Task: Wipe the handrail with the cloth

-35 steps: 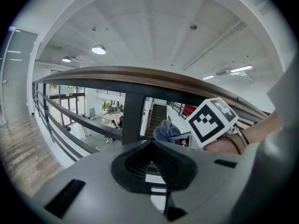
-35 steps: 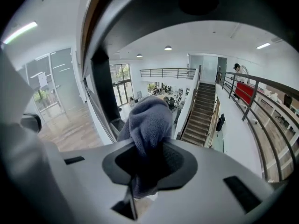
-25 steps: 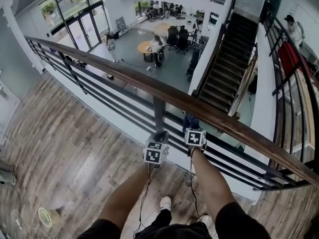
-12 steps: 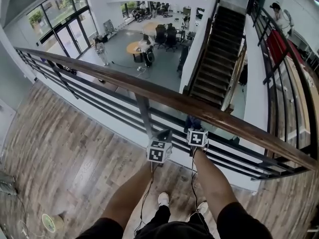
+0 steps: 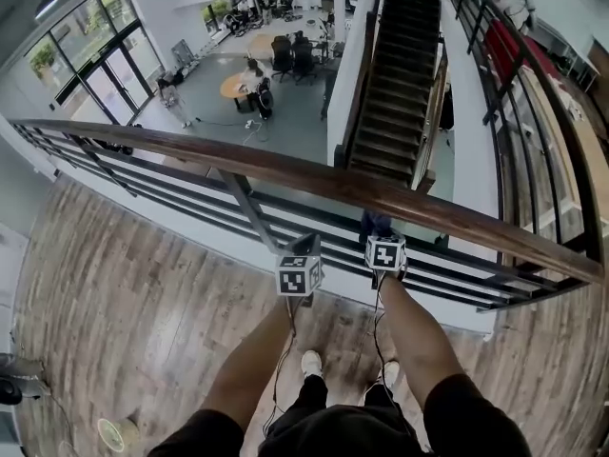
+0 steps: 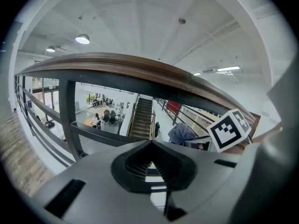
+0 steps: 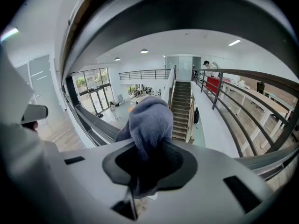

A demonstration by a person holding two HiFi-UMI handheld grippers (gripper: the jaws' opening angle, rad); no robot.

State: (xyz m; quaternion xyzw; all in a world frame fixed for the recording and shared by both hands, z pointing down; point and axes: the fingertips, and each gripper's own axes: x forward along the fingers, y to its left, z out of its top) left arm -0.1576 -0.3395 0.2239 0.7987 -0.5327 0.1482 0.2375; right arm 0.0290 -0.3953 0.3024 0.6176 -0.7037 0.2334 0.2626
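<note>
While the wooden handrail (image 5: 285, 171) runs lengthwise left to right across the head view, dipping toward the right, both grippers sit just beneath it on the near side. The right gripper (image 7: 149, 158) is clenched on the blue-grey cloth (image 7: 150, 122), which is bunched and points forward along the jaws just beside the rail; contact cannot be determined. The left gripper (image 6: 150, 147) has its jaws closed together on nothing.

No word, number or brand can be read. The only print is black-and-white square patterns on the cube (image 5: 299, 275) atop the left gripper (image 5: 308, 246) and the cube (image 5: 385, 252) atop the right gripper (image 5: 378, 232) — no letters.
</note>
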